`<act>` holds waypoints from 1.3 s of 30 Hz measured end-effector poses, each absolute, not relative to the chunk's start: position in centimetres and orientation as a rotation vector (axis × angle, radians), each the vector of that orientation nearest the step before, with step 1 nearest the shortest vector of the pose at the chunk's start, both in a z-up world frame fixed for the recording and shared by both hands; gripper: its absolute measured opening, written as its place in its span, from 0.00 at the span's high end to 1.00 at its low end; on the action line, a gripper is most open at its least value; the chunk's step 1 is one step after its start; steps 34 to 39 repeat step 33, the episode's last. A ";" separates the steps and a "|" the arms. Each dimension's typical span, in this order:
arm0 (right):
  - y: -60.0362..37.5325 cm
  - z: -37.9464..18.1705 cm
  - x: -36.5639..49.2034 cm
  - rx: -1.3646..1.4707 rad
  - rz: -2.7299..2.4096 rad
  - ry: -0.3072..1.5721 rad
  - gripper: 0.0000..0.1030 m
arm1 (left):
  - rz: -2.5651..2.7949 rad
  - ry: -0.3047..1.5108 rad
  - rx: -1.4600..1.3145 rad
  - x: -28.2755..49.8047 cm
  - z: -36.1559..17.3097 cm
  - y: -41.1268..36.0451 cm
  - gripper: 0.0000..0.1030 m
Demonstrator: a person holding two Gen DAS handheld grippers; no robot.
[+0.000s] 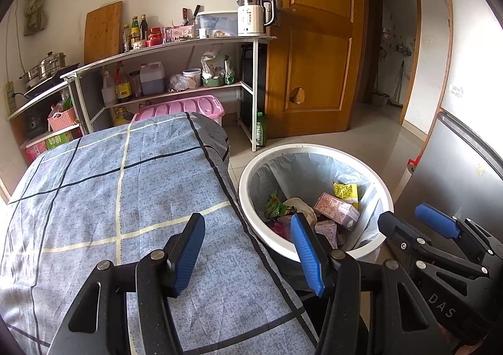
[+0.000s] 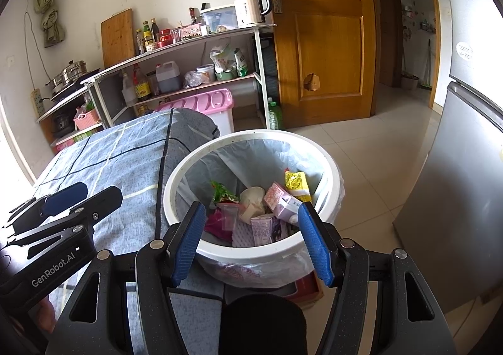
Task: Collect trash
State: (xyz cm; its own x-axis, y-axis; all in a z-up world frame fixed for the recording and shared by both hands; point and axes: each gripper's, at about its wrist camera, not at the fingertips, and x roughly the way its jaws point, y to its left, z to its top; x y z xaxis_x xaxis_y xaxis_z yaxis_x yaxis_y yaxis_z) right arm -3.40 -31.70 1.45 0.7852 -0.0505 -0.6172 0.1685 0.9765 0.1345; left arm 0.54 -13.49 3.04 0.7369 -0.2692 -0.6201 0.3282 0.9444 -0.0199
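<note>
On my left, the desk [image 1: 110, 185] under its checked cloth lies bare, and my left hand-held gripper [image 1: 248, 253] hangs over it released, nothing between its pads. Just beside the desk stands the white bin [image 2: 251, 256], lined with a thin bag [image 2: 251, 154] and part full of trash [image 2: 261, 210]: crumpled wrappers and small cartons, which look light and crushable. My right hand-held gripper [image 2: 251, 245] hovers above it, empty and parted. I judge the bag soft and tearable, so I'd gather it at the rim.
</note>
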 end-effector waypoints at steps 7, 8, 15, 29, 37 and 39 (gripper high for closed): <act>-31.8 1.5 -3.4 0.188 -0.117 0.658 0.40 | -0.328 0.669 0.092 0.6 3.1 -13.5 0.45; -31.8 1.4 -3.4 0.188 -0.117 0.659 0.40 | -0.328 0.670 0.091 0.6 3.1 -13.4 0.45; -31.8 1.5 -3.4 0.189 -0.117 0.658 0.40 | -0.330 0.669 0.092 0.6 3.2 -13.4 0.45; -31.8 1.5 -3.4 0.189 -0.118 0.659 0.40 | -0.332 0.671 0.093 0.7 3.0 -13.4 0.45; -31.8 1.5 -3.4 0.189 -0.118 0.660 0.40 | -0.335 0.673 0.093 0.7 2.9 -13.4 0.45; -31.8 1.5 -3.4 0.189 -0.118 0.660 0.40 | -0.335 0.673 0.093 0.7 2.9 -13.4 0.45</act>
